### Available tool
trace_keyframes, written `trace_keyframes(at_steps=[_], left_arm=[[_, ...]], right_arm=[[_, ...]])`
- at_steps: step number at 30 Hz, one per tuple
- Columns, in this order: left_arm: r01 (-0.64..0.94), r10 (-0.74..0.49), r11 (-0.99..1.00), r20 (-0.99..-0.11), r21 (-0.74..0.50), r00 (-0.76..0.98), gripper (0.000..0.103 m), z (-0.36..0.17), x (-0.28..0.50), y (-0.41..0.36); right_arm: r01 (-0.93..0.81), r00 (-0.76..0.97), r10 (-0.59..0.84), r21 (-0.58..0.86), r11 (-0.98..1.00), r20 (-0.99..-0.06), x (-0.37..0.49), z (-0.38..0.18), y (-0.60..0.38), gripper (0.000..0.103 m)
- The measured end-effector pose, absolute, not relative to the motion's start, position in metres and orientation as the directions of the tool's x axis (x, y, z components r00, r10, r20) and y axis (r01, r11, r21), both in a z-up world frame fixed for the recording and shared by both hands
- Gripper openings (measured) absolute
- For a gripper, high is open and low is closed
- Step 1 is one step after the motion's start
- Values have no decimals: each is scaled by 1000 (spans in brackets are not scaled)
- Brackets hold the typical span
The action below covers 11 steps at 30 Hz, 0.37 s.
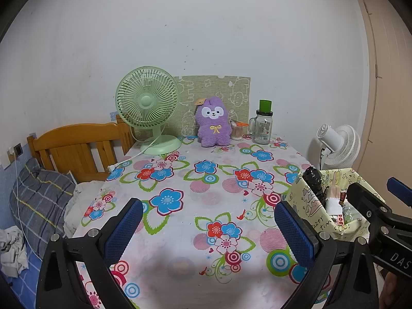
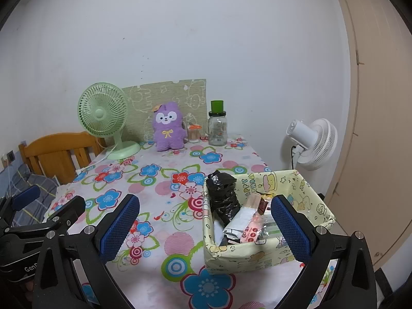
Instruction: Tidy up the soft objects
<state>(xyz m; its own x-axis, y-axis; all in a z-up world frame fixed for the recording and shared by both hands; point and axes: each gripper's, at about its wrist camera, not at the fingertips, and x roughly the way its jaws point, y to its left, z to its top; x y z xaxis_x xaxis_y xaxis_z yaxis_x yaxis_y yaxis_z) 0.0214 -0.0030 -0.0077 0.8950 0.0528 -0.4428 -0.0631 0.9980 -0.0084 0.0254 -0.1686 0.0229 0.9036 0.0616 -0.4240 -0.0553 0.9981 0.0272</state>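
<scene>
A purple plush toy (image 1: 212,122) sits upright at the back of the flowered table, also seen in the right wrist view (image 2: 169,127). A yellow cartoon-print fabric basket (image 2: 315,203) stands at the table's right front, holding a black wrapped bundle (image 2: 222,195) and several packets (image 2: 247,225); it also shows in the left wrist view (image 1: 306,200). My left gripper (image 1: 208,228) is open and empty above the table's front. My right gripper (image 2: 204,228) is open and empty, just before the basket's near left side.
A green desk fan (image 1: 148,108) with its cord stands back left. A glass jar with a green lid (image 1: 263,125) and a small cup (image 1: 237,130) stand back right. A white fan (image 2: 312,143) is beyond the table's right edge. A wooden bed headboard (image 1: 77,146) is left.
</scene>
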Motion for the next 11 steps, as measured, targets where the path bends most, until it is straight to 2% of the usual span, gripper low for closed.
trace_keyframes(at_steps=[11], left_arm=[[-60,50,998,-448,-8,893,103,-8,27,-6]], right_arm=[[-54,903,60,26,998,-425,26,21,-170,103]])
